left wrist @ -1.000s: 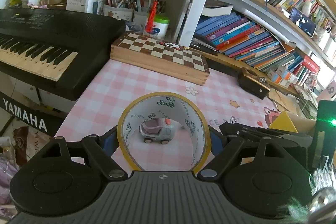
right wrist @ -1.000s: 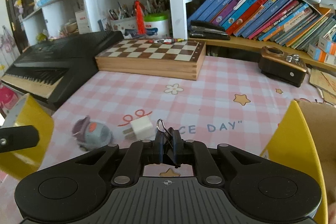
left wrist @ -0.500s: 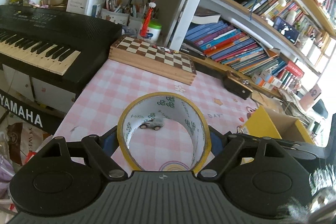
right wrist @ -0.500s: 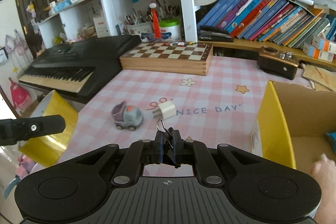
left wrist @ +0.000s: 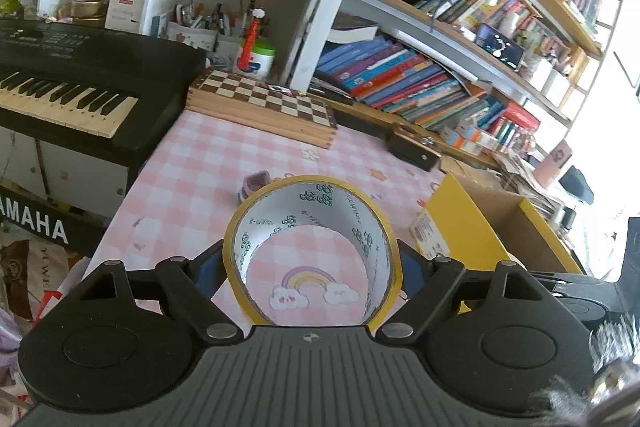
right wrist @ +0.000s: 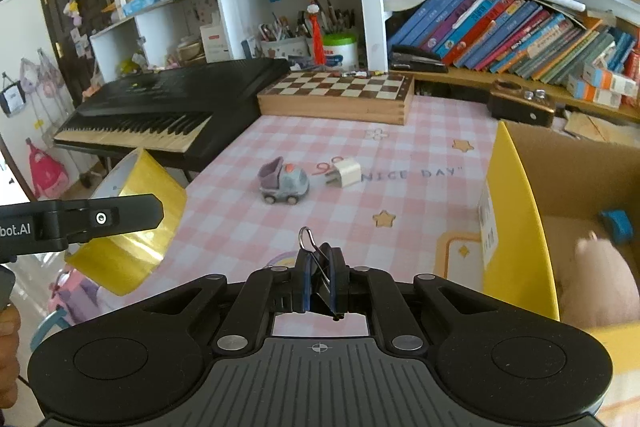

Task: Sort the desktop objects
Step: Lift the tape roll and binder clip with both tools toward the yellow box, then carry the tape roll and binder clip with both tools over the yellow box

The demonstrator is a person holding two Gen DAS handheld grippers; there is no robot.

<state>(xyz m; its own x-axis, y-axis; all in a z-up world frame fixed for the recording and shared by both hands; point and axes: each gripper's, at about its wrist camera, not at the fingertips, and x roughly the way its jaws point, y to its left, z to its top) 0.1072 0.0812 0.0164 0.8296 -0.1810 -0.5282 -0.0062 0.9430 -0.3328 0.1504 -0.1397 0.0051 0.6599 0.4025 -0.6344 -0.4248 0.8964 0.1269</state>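
Note:
My left gripper (left wrist: 310,263) is shut on a yellow tape roll (left wrist: 316,197), one pad on each side, and holds it above the pink checked table's near left edge. In the right wrist view the tape roll (right wrist: 132,247) hangs at the left. My right gripper (right wrist: 320,267) is shut on a black binder clip (right wrist: 322,281) whose wire loop sticks up. A grey toy truck (right wrist: 284,183) and a white charger plug (right wrist: 346,173) lie on the table ahead. The yellow cardboard box (right wrist: 516,211) stands open at the right, with a blue item (right wrist: 616,223) and a pink plush (right wrist: 596,279) inside.
A wooden chessboard case (right wrist: 336,95) lies at the table's back. A black keyboard (right wrist: 160,107) borders the left side. A brown radio (right wrist: 520,103) sits at the back right, below shelves of books (right wrist: 520,35). The toy truck (left wrist: 256,183) peeks from behind the roll.
Both grippers have drawn back and risen from the table, each keeping its load. The truck and plug look farther off, and the yellow box has come into view at the right.

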